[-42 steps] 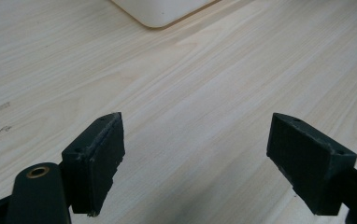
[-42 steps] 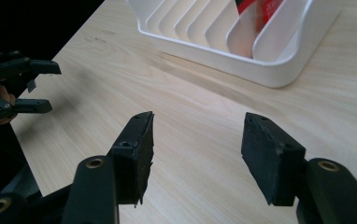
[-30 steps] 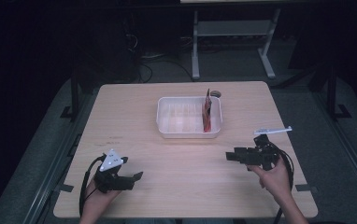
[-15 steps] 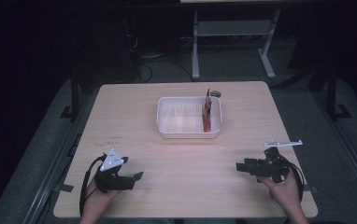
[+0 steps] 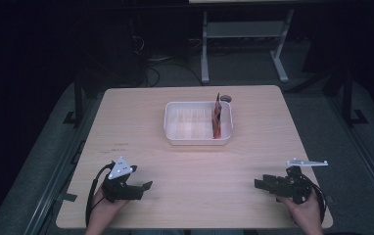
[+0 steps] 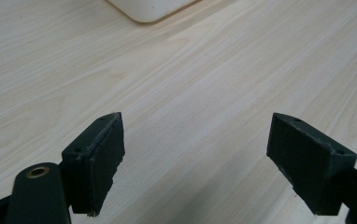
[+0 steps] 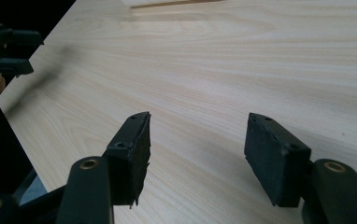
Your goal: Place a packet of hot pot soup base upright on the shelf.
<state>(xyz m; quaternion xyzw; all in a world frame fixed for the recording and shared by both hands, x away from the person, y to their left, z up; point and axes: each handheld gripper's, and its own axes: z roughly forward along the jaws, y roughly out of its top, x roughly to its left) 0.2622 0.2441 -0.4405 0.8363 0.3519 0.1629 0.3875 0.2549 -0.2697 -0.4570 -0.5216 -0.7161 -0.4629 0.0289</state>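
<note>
Between grippers (image 5: pixel 146 185) (image 5: pixel 259 183), bare table (image 5: pixel 199 166).

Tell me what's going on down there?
Left tool open, empty. Right tool open, empty, jaws just widening. Red packet upright in white tray. Nothing between.

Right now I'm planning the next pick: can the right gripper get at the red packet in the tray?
Probably yes. The right gripper is open and empty, bare table lies between it and the tray, and the red packet stands upright above the rim.

Light wood worktop (image 5: pixel 141 122), white tray (image 5: pixel 174 131) at centre-back, small dark round object (image 5: pixel 225 98) just behind the tray
</note>
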